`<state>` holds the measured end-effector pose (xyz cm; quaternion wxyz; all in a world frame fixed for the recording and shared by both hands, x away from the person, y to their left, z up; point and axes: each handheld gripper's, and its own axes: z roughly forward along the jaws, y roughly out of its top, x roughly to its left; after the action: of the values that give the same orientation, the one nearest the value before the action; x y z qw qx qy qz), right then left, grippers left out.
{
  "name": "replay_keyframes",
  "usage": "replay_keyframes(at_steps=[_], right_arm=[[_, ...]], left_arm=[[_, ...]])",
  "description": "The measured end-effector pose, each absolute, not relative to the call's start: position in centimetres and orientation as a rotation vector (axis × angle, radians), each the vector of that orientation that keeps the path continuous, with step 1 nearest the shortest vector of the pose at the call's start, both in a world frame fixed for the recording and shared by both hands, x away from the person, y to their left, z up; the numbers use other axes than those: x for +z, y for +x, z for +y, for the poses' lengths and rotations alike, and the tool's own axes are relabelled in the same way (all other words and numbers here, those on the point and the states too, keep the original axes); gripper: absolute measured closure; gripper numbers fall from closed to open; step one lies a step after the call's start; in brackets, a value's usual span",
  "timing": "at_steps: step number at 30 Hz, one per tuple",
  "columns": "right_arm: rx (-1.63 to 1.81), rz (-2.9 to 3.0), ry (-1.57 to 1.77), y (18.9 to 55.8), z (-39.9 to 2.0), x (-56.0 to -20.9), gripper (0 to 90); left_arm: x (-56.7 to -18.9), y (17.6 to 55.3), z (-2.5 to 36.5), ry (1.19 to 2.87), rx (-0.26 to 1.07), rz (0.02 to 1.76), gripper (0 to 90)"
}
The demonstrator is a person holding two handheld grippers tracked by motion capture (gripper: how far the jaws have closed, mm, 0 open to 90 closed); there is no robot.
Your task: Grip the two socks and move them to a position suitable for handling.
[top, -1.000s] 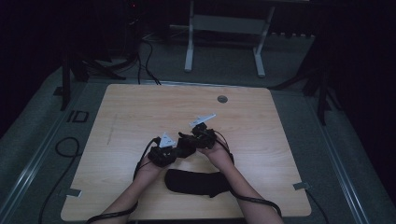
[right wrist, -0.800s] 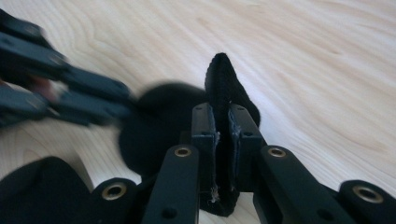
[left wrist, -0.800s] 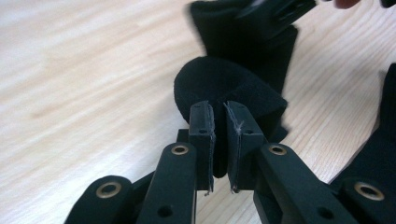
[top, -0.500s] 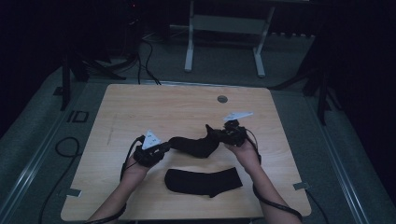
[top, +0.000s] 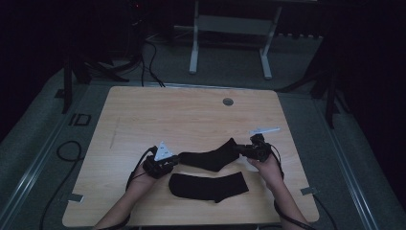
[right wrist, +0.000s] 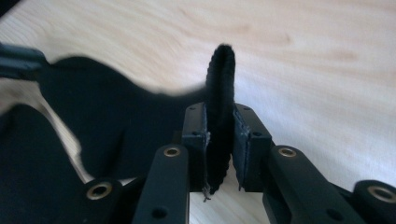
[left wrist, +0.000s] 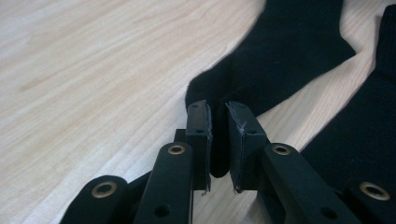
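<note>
The stretched sock (top: 213, 157) lay across the tabletop (top: 158, 120), just beyond the flat sock (top: 209, 186) that rested nearer the person. Its toe end sat between the fingers of the left gripper (left wrist: 218, 140), its ribbed cuff between those of the right gripper (right wrist: 219, 140). Both pairs of fingers had just been easing apart; the cuff still looked lightly pinched, though blur made the left contact harder to judge, probably a loose pinch too. To finish well, the sock should be lowered flat, parallel to the flat sock, and both ends let go together, so neither end dragged or bunched.
</note>
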<state>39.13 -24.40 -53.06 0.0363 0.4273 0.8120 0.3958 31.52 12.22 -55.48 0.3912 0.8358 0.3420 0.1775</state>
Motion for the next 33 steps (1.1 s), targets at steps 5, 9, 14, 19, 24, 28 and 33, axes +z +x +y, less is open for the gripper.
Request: replay_keyframes(at_steps=[5,9,14,19,24,28,33], right_arm=[[1.198,2.477,1.365,39.0,-25.4,-53.9,61.4],[1.169,2.467,1.359,38.9,-25.9,-53.6,57.0],[1.116,2.463,1.322,39.1,-25.7,-52.9,55.0],[1.117,2.464,1.327,40.1,-25.0,-52.8,56.6],[1.066,2.491,1.332,41.4,-23.8,-53.4,59.1],[0.987,2.528,1.313,41.8,-22.8,-54.2,60.8],[0.887,2.528,1.250,41.5,-22.1,-54.7,69.0]], left_arm=[[-55.6,31.4,13.3,2.096,0.416,0.926,63.2],[-55.4,31.2,14.8,2.070,0.438,0.974,47.0],[-54.9,31.3,16.2,2.048,0.418,1.004,44.4],[-54.9,32.4,15.6,2.050,0.393,1.026,44.5],[-55.4,34.0,14.2,2.084,0.379,1.024,44.7],[-55.9,34.9,13.1,2.127,0.374,1.026,47.8],[-56.5,35.9,12.5,2.163,0.377,1.046,53.1]])
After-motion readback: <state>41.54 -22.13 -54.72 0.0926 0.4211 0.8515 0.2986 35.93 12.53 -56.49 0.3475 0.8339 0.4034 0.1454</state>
